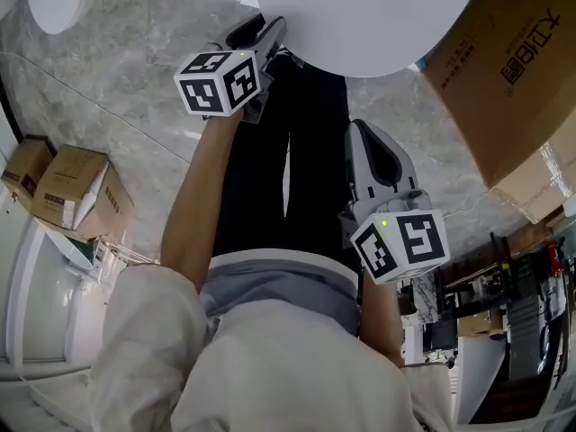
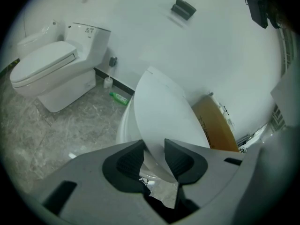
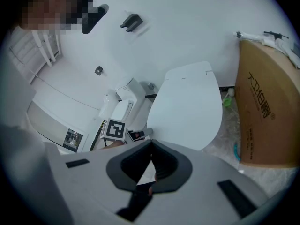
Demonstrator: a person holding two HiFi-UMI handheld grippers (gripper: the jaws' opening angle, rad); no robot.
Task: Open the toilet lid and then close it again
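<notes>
The glossy white oval toilet lid (image 2: pixel 164 107) stands tilted part-way up over its bowl, closest to my cameras. My left tool (image 2: pixel 153 146) pinches its front rim, jaws part-spread around the edge. My right tool (image 3: pixel 151 146) hangs by the dark trousers (image 1: pixel 270 178), jaws pressed together on nothing. Beyond, a brown cardboard box (image 1: pixel 513 70) stands just beside the toilet, and a second white toilet (image 2: pixel 51 69) sits across the grey marble floor (image 1: pixel 117 106).

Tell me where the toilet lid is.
In the left gripper view the toilet lid stands raised at centre, gripped by the left hand-held gripper, a cardboard box just to its right.
</notes>
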